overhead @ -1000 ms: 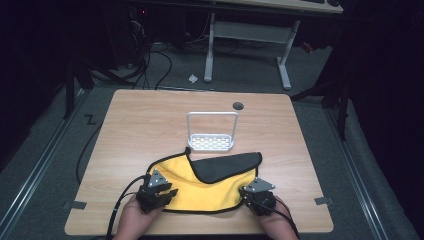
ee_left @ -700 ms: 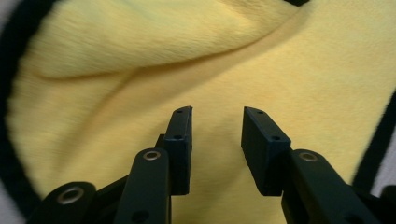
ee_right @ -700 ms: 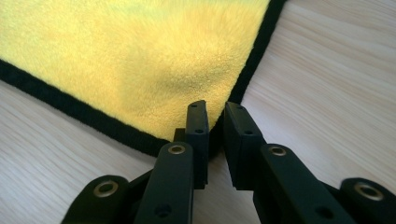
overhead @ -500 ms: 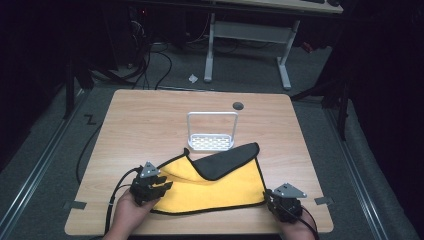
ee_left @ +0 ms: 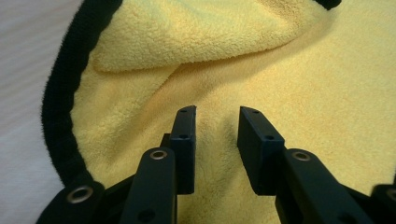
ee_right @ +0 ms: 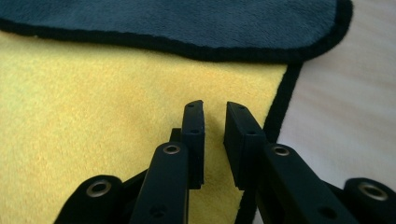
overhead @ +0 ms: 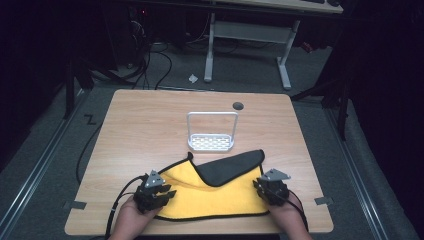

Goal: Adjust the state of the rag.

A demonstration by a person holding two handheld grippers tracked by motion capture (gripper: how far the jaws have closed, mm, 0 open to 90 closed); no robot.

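Microfibre cloth (overhead: 215,197), yellow with a black hem and dark folded-over flap, lies along the table's (overhead: 150,125) near edge: soft, light, limp, best pinched at its hemmed corners. Left gripper (ee_left: 215,122) has just been closing, jaws parted above bare fleece; right gripper (ee_right: 215,116) narrowly parted, pinching nothing. One cloth, one white rack (overhead: 212,142).

The light wooden table (overhead: 150,130) carries a yellow, black-edged fleece cloth (overhead: 210,200) by its near edge and a white perforated rack (overhead: 211,142) mid-table.
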